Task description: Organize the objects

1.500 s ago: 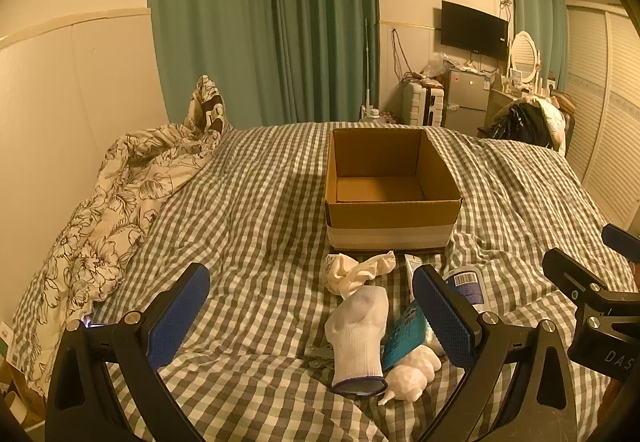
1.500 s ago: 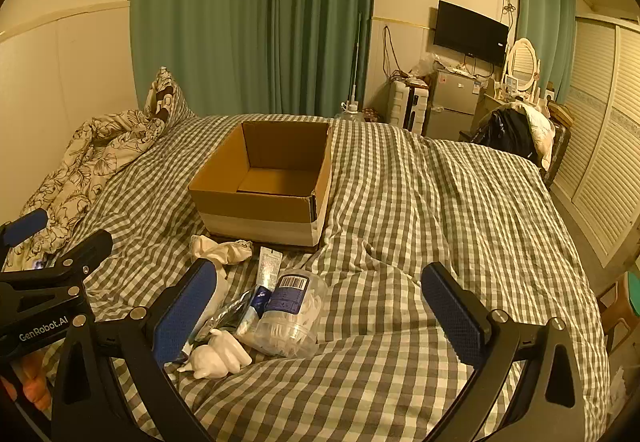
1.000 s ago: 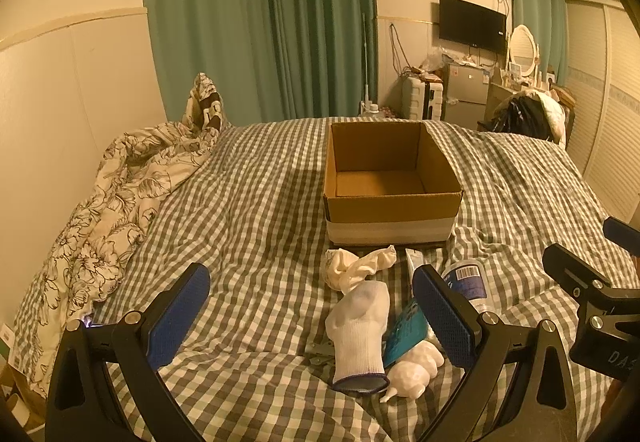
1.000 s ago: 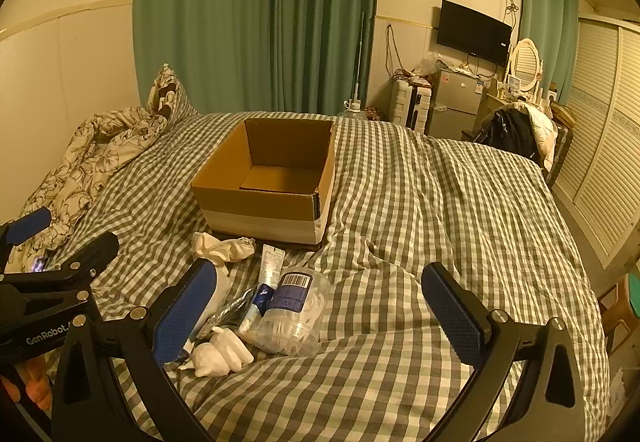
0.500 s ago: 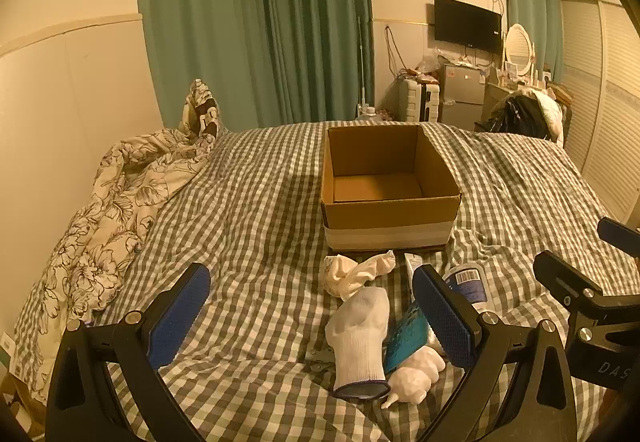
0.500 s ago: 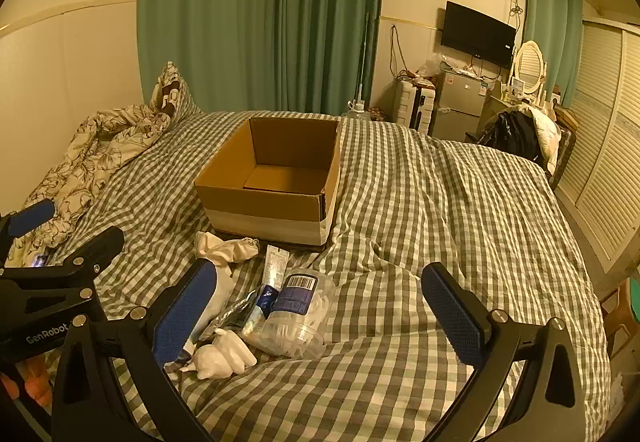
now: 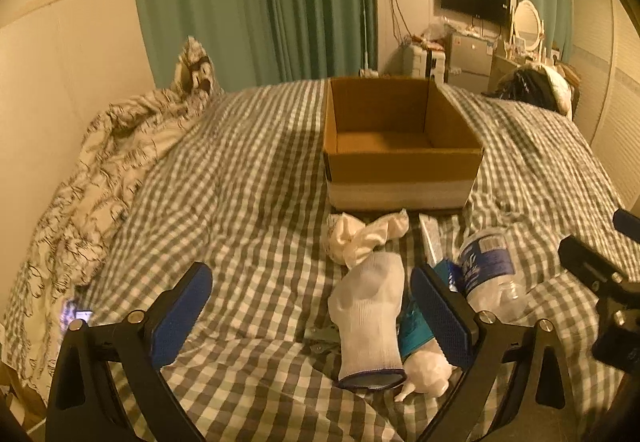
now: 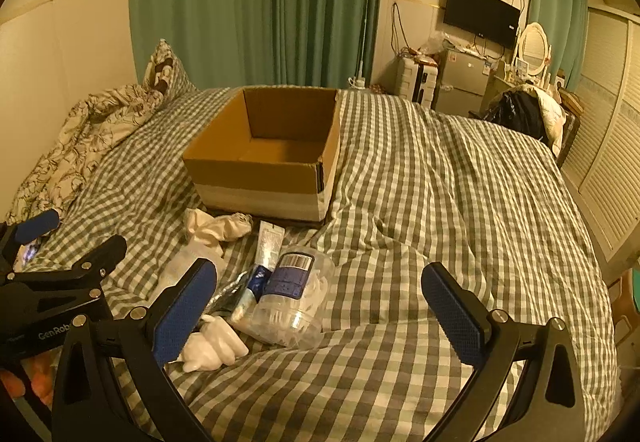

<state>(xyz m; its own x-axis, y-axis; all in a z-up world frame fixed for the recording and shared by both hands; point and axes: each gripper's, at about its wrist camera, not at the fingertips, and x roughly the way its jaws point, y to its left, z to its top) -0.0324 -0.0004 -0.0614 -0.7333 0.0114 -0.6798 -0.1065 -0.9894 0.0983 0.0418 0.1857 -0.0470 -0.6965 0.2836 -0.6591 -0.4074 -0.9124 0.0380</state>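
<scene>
**A:** Nothing is inside the cardboard box (image 7: 400, 161) yet, so you are at the very beginning: the step in hand, as I judge it, is to choose the first thing and reach for it. Both your tongs are spread wide and hold nothing: the left gripper (image 7: 312, 306) and the right gripper (image 8: 320, 306) hang above the checked bedcover (image 8: 440, 201).

**B:** Where are the things, counted from the box?

**A:** All lie in a small heap just in front of the box's near wall. The crumpled cream cloth (image 7: 362, 236) is almost touching that wall. A white tube (image 8: 269, 242) lies beside it. Nearer to you are the white sock (image 7: 370, 314), the clear plastic bottle (image 8: 294, 298) on its side, and a small white figure (image 8: 212, 346) of which I cannot tell the kind.

**B:** What does the next move call for?

**A:** I think you should lower one gripper over the sock or the bottle, close on it, then lift it above the near rim. The things overlap, so you may drag a neighbour with you.

**B:** And the room?

**A:** Right of the box the bedcover is open. Left of it is bare too, as far as the flowered quilt (image 7: 92, 181). The box is open at the top, but the two grippers are close together; keep them apart.
</scene>
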